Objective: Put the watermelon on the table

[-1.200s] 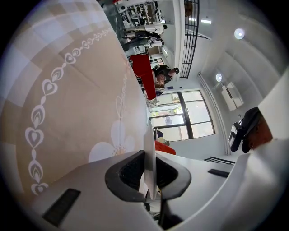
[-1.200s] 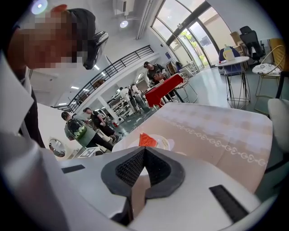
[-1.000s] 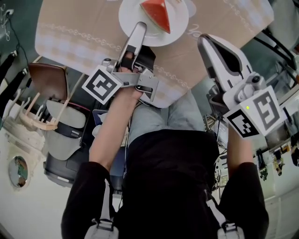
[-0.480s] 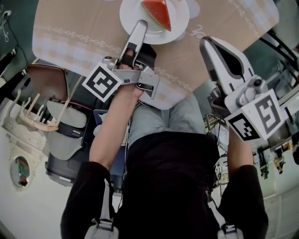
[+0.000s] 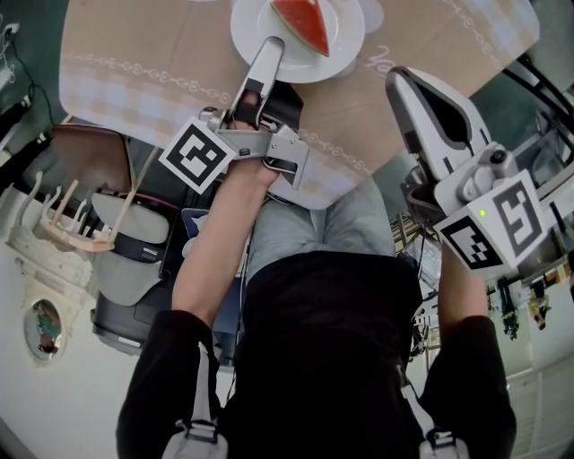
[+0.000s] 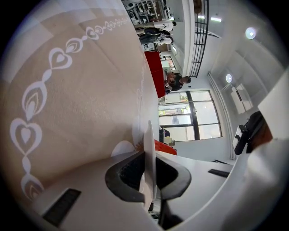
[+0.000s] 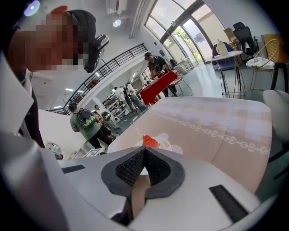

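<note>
A red wedge of watermelon (image 5: 303, 22) lies on a white plate (image 5: 345, 54) on the beige-clothed table (image 5: 134, 63) at the top of the head view. My left gripper (image 5: 271, 45) is shut on the plate's near rim. In the left gripper view the thin rim (image 6: 149, 135) stands edge-on between the dark pads, with the watermelon (image 6: 166, 147) behind it. My right gripper (image 5: 395, 76) hovers to the plate's right over the table edge, shut and empty. Past its closed tips (image 7: 143, 152) show the watermelon (image 7: 150, 141) and the plate (image 7: 169, 145).
A brown chair (image 5: 90, 152) and a wooden rack (image 5: 63, 224) stand on the left below the table edge. The patterned cloth (image 7: 216, 126) stretches far to the right. Several people (image 7: 88, 124) stand in the hall behind.
The left gripper and the plate have crept slightly toward the top of the picture. The right gripper has stayed where it was.
</note>
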